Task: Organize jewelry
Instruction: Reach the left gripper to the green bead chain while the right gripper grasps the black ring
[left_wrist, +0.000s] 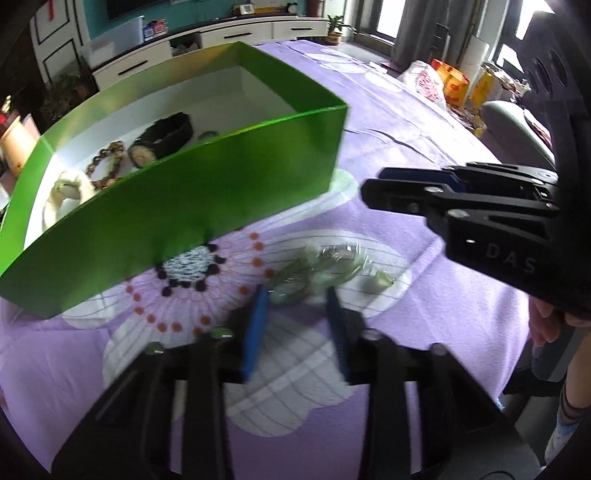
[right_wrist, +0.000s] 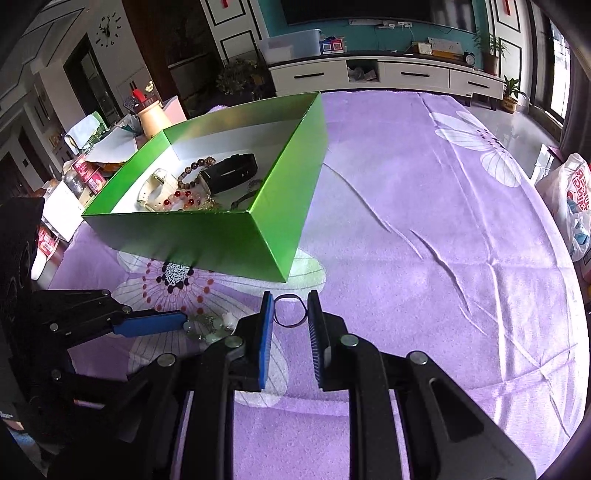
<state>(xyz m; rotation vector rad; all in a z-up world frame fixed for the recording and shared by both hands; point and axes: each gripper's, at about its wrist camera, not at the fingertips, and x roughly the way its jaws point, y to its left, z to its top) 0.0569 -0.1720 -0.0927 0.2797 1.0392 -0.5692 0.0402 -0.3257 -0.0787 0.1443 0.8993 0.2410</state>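
A green box (left_wrist: 192, 199) (right_wrist: 207, 236) with a white inside stands on the purple flowered cloth. It holds a black watch (right_wrist: 229, 171), a white watch (right_wrist: 155, 188), bead bracelets (right_wrist: 192, 171) and other pieces. A pale green bead bracelet (left_wrist: 317, 271) (right_wrist: 207, 326) lies on the cloth just ahead of my open left gripper (left_wrist: 297, 295), which shows from the side in the right wrist view (right_wrist: 177, 321). A thin dark ring-shaped band (right_wrist: 290, 310) lies between the tips of my open right gripper (right_wrist: 290, 306). The right gripper shows in the left wrist view (left_wrist: 373, 186).
The cloth (right_wrist: 424, 221) covers a round table with creases at the right. Plastic bags (right_wrist: 569, 199) and boxes stand past the right edge. Clutter (right_wrist: 85, 170) sits beyond the box at the left. A person's hand (left_wrist: 546, 325) is at the right.
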